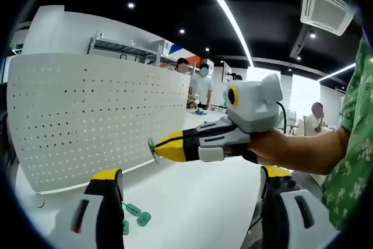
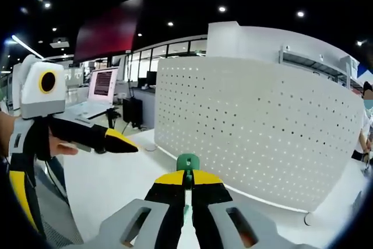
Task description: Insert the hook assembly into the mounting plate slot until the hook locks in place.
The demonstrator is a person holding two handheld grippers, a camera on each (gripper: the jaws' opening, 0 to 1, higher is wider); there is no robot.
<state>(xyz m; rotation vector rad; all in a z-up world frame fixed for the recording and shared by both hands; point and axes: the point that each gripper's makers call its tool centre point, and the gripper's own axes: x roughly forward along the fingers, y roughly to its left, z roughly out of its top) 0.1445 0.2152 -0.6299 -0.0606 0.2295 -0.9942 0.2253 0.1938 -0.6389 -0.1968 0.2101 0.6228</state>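
A white perforated mounting plate (image 1: 87, 115) stands upright on the white table (image 1: 198, 196). In the left gripper view my right gripper (image 1: 160, 150) comes in from the right, shut on a small green hook (image 1: 152, 150) whose tip is close to the plate's lower right part. My left gripper (image 1: 189, 202) is open and holds nothing. Two or three loose green hooks (image 1: 135, 215) lie on the table beside its left finger. In the right gripper view the held green hook (image 2: 187, 161) sticks out of my shut right gripper (image 2: 187, 176), facing the plate (image 2: 262, 126). The left gripper (image 2: 119, 141) hovers to the left.
A person's hand (image 1: 280, 147) and green patterned sleeve (image 1: 349, 161) hold the right gripper. People (image 1: 201, 83) stand behind the plate by a metal shelf (image 1: 128, 48). A monitor (image 2: 103, 83) sits on a desk at the far left. The table (image 2: 116, 179) runs in front of the plate.
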